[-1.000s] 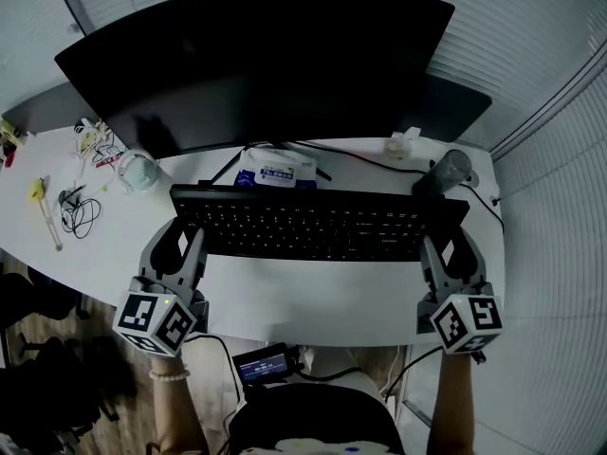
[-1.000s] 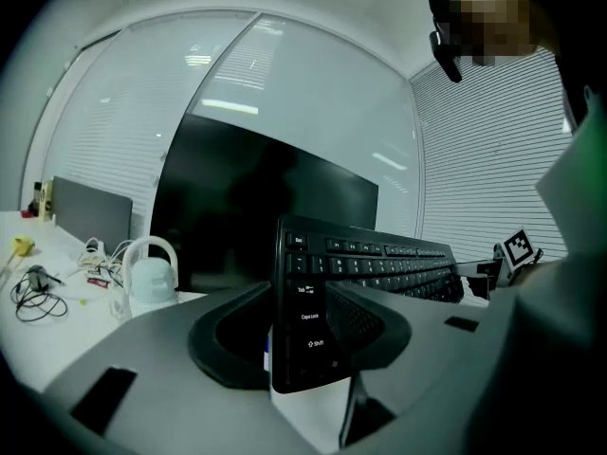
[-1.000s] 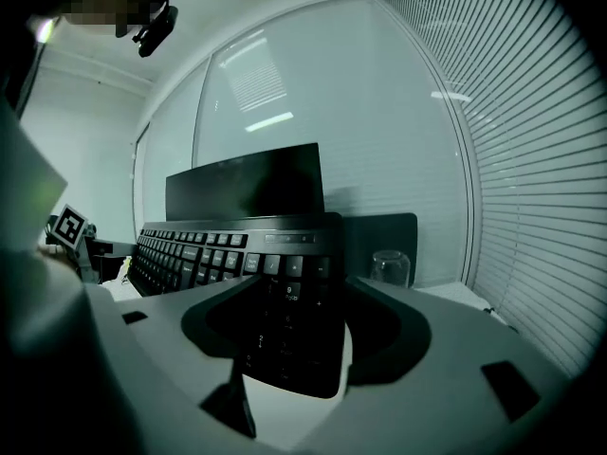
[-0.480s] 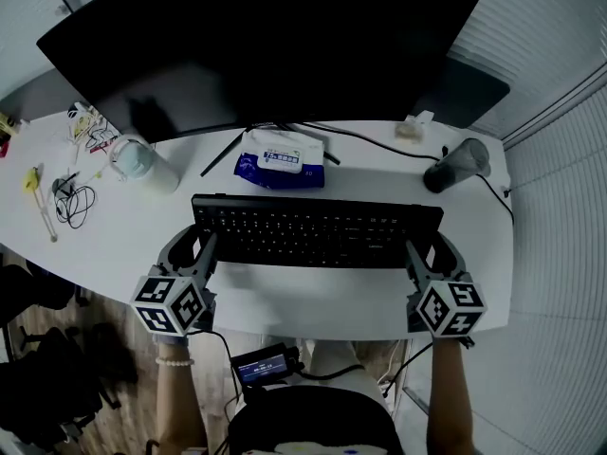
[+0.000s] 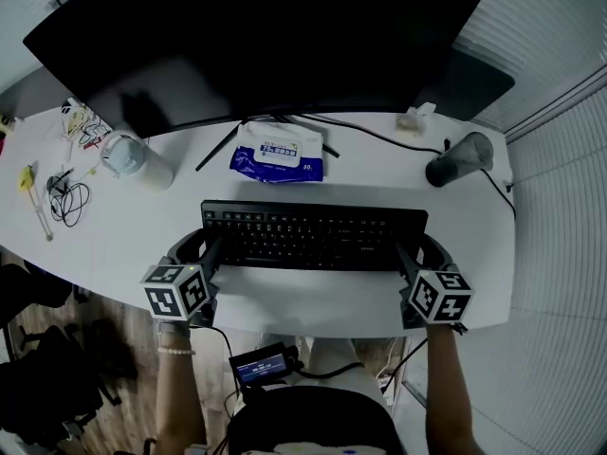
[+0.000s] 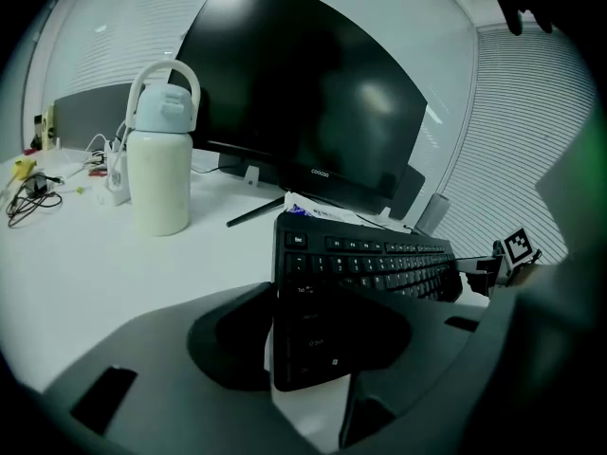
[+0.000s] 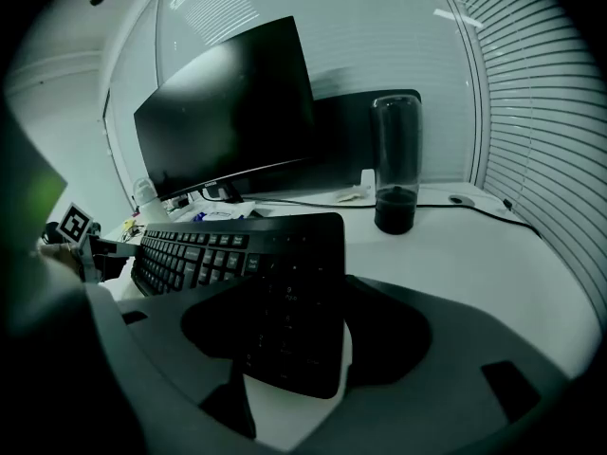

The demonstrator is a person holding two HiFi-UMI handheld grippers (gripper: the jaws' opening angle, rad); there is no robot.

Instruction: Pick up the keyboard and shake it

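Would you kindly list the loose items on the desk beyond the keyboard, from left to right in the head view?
Black cable coil → white bottle → blue wipes pack → dark tumbler.

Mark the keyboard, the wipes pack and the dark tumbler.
keyboard (image 5: pixel 313 238), head view, middle of the keys
wipes pack (image 5: pixel 278 152), head view, its white label
dark tumbler (image 7: pixel 395 159), right gripper view, middle of its body

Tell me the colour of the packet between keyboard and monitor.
Blue with a white label; the packet shows best in the head view.
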